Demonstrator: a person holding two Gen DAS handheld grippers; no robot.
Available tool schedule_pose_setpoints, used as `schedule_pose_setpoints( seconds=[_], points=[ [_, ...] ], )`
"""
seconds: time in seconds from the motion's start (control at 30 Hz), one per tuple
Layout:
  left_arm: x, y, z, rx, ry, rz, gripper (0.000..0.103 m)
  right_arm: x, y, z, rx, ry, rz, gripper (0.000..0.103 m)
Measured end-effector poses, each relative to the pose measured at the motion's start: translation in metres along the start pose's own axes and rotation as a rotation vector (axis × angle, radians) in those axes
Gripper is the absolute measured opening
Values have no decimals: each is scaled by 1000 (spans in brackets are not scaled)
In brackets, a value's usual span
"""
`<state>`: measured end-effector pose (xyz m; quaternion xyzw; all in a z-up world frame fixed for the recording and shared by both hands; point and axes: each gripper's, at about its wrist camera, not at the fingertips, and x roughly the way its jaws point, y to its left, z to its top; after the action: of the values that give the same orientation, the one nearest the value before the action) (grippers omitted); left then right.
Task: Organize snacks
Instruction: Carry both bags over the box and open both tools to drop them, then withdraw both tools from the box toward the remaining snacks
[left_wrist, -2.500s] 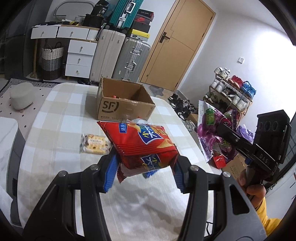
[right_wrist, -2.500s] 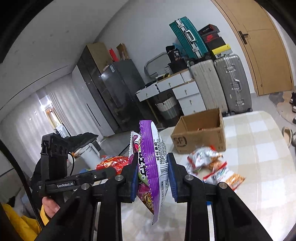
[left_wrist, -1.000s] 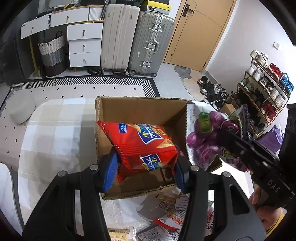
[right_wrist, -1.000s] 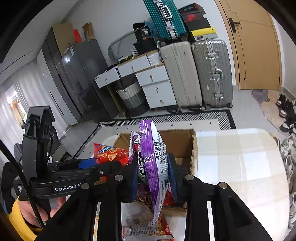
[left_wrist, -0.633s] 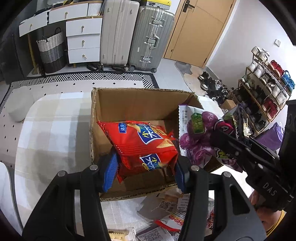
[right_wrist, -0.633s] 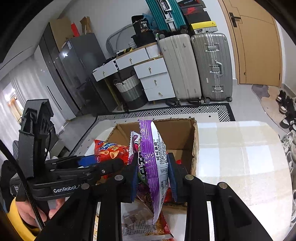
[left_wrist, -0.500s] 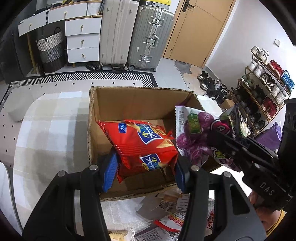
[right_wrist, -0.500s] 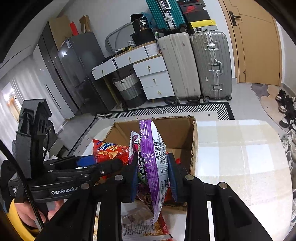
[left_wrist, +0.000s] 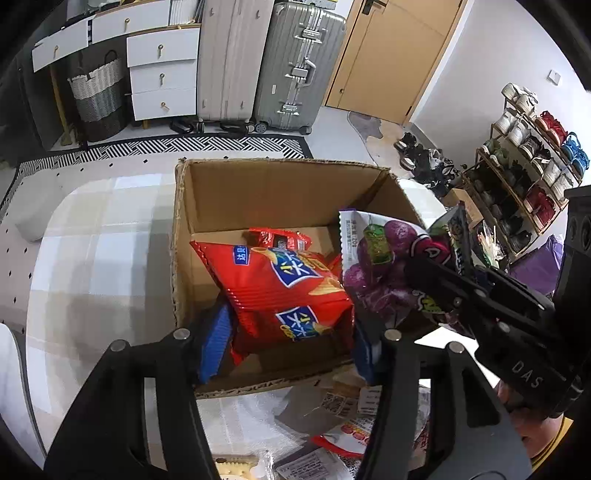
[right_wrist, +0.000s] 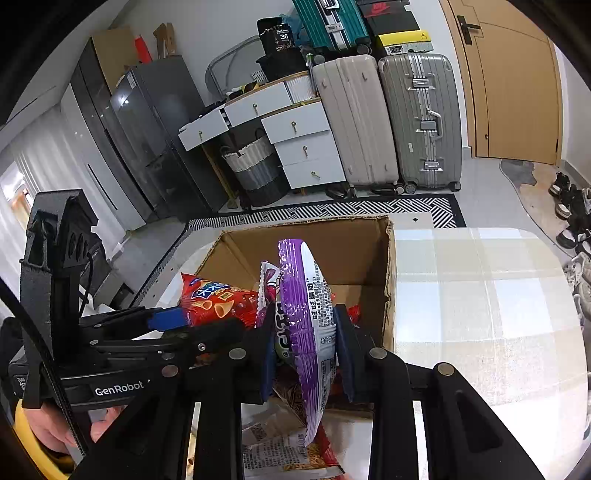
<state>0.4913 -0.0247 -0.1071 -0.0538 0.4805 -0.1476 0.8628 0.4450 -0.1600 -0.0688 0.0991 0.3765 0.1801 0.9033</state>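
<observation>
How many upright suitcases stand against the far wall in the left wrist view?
2: a beige suitcase beside the white drawers, and a silver suitcase between it and the wooden door. Others may sit above the frame.

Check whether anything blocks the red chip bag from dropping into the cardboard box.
Nothing visible blocks it. The left gripper holds the red chip bag over the open cardboard box; a small red packet lies on the floor, with bare cardboard around it.

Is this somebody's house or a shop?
Most likely a home, near its entrance: a shoe rack full of shoes, suitcases by a wooden door, and a white chest of drawers.
</observation>
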Motion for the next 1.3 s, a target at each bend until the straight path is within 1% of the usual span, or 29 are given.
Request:
schedule_pose_setpoints(
  seconds=[0.07,0.17,0.33,0.5,0.67,0.9,1.0,1.03,1.07,1.13,1.3],
  points=[
    [1,1,-1,3,5,-2,56,1,-1,0,3,4,1,28],
    [3,4,-2,7,13,13,62,2,-1,1,-1,2,-1,28],
    [-4,5,-2,0,-3,11,64,5,-1,0,-3,13,-1,28],
    [-17,5,-5,2,-30,24,73,8,0,0,3,21,-4,28],
    [-33,10,-9,-9,-44,18,73,11,5,-2,-2,43,-10,28],
    [-66,10,-20,-3,-71,27,75,8,14,1,-23,49,-31,30],
    [-83,6,-26,5,-89,39,75,3,18,1,-23,40,-44,39],
    [-90,5,-28,7,-95,40,76,1,19,1,-23,36,-41,46],
    [-99,2,-30,11,-102,39,77,-1,19,2,-27,36,-49,47],
    [-116,0,-37,14,-123,47,77,-10,22,2,-39,19,-78,47],
    [-159,-13,-57,19,-169,48,78,-50,32,0,-42,-41,-67,47]
  ],
)
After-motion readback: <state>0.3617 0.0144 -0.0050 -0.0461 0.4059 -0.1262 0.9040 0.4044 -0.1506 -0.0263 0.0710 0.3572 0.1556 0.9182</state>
